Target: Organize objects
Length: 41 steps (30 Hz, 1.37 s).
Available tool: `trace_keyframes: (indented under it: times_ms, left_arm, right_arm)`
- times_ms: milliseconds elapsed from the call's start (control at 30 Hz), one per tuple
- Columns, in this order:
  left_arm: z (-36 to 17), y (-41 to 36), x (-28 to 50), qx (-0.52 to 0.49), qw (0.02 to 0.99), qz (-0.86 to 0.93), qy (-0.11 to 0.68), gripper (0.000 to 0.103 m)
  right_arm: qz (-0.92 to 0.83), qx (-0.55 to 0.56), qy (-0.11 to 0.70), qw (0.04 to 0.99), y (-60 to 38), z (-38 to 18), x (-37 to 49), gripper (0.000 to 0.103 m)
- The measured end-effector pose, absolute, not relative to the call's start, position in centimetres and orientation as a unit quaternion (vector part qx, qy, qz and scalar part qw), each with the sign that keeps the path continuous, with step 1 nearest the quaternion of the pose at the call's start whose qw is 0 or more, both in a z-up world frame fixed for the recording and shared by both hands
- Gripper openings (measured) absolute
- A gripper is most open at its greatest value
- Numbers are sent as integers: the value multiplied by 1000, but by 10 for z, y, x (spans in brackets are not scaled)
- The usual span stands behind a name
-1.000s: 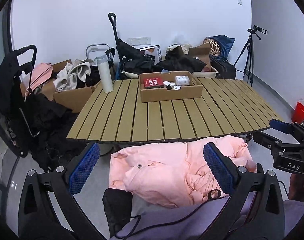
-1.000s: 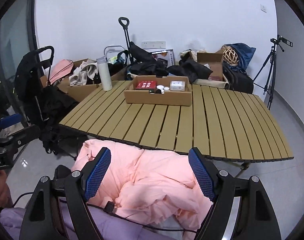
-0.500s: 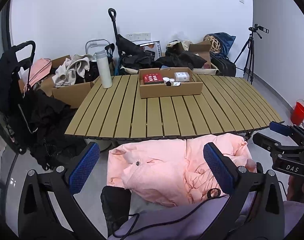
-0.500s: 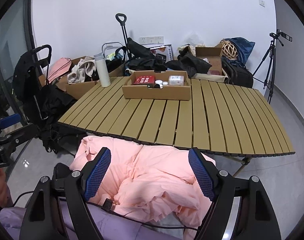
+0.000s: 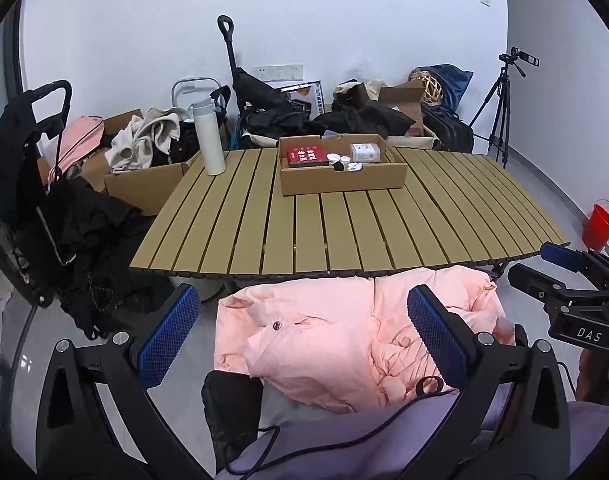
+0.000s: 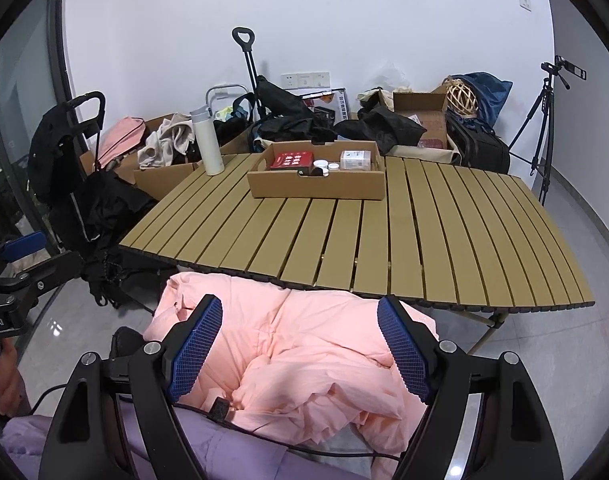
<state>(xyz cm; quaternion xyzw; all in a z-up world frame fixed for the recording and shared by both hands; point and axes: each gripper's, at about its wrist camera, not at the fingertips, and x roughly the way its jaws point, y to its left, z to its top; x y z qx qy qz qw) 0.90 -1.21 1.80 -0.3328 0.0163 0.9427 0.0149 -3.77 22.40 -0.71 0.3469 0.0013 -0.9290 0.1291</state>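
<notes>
A crumpled pink puffer jacket point(image 5: 344, 344) lies just below the near edge of the slatted wooden table point(image 5: 344, 224); it also shows in the right wrist view point(image 6: 300, 352). My left gripper point(image 5: 304, 336) is open and empty, held above the jacket. My right gripper point(image 6: 300, 348) is open and empty, also above the jacket. A cardboard tray point(image 5: 342, 180) on the table holds a red box point(image 5: 306, 156), a clear box and small jars. A white bottle point(image 5: 210, 140) stands at the table's far left.
Cardboard boxes with clothes point(image 5: 144, 144), black bags point(image 5: 264, 108) and a pull cart crowd the back wall. A black stroller point(image 5: 20, 168) stands left. A tripod point(image 5: 500, 108) and a red bucket point(image 5: 600, 224) stand right.
Both views have pulled back and risen a little, so the table looks slightly farther. Both grippers stay open and the jacket has not moved.
</notes>
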Motion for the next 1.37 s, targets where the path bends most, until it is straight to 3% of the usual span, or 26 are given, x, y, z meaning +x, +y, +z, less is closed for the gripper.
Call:
trace_keyframes:
  times_ms: [1367]
  left_arm:
    - [6, -13, 1, -364, 21, 931, 10, 103]
  right_arm:
    - [-929, 351, 4, 116, 224, -9, -39, 83]
